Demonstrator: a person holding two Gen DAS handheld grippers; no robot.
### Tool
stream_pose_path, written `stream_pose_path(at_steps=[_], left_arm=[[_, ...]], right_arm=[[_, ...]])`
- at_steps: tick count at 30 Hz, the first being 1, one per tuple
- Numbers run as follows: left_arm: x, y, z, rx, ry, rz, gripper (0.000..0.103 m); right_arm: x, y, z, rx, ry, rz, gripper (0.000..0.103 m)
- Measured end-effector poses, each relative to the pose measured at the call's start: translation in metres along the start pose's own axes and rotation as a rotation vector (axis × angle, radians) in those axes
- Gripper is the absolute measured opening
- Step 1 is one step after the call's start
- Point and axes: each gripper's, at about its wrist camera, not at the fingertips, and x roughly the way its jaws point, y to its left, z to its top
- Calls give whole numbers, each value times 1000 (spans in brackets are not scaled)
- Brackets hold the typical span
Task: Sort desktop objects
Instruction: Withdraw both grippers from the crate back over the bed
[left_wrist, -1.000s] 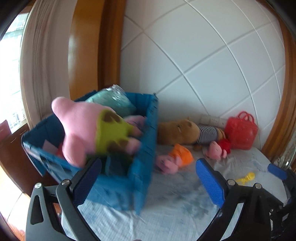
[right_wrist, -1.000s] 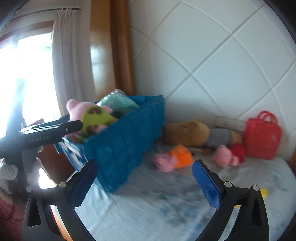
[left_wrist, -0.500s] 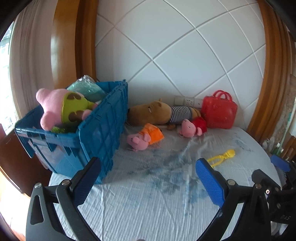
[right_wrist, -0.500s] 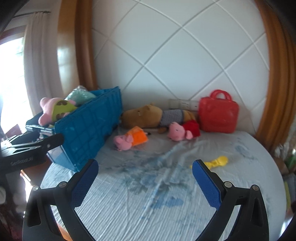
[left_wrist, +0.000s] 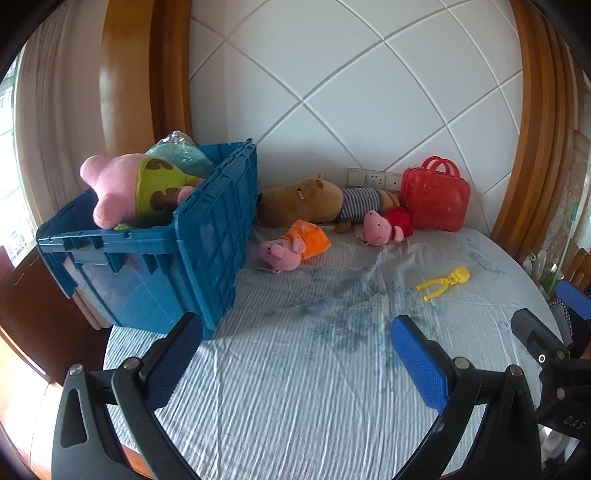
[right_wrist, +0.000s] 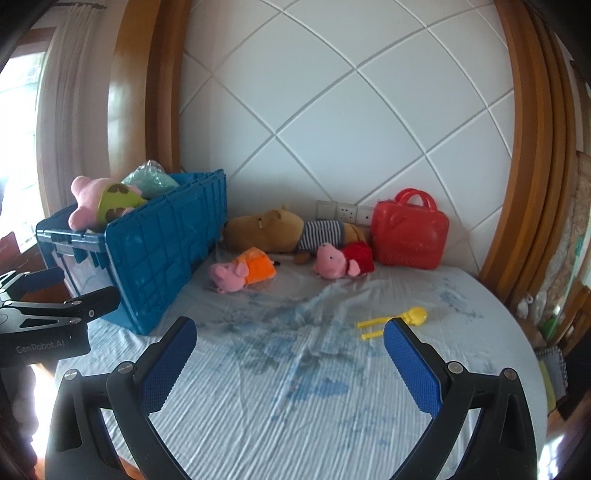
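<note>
A blue crate (left_wrist: 207, 243) (right_wrist: 162, 251) stands at the table's left with a pink star plush (left_wrist: 129, 184) (right_wrist: 99, 201) and a teal bag (left_wrist: 177, 155) on top. On the cloth lie an orange-dressed pig plush (left_wrist: 291, 247) (right_wrist: 242, 273), a red-dressed pig plush (left_wrist: 386, 227) (right_wrist: 341, 260), a brown plush in a striped shirt (left_wrist: 314, 199) (right_wrist: 273, 230), a red toy case (left_wrist: 434, 199) (right_wrist: 408, 232) and a yellow plastic toy (left_wrist: 445, 282) (right_wrist: 395, 321). My left gripper (left_wrist: 295, 354) and right gripper (right_wrist: 290, 354) are open and empty above the near cloth.
The round table (left_wrist: 295, 406) has a blue-and-white cloth. A white panelled wall with sockets (left_wrist: 373, 179) runs behind the toys. A curtain and window are at the left. Chairs and clutter sit past the table's right edge (right_wrist: 554, 325).
Both grippers have pulled back from the crate and swung right, so more of the table shows. The star plush stays on the crate. Both stay open.
</note>
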Motion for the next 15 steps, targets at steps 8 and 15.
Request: stream_pose_path(at_steps=[8,15], left_arm=[[5,6,-3,-5,18,1,103],[9,11,-2,-32,20,-3,103]], right_arm=[[16,3,-5,11,39,11,103],[25,2,-7,10,63,14,102]])
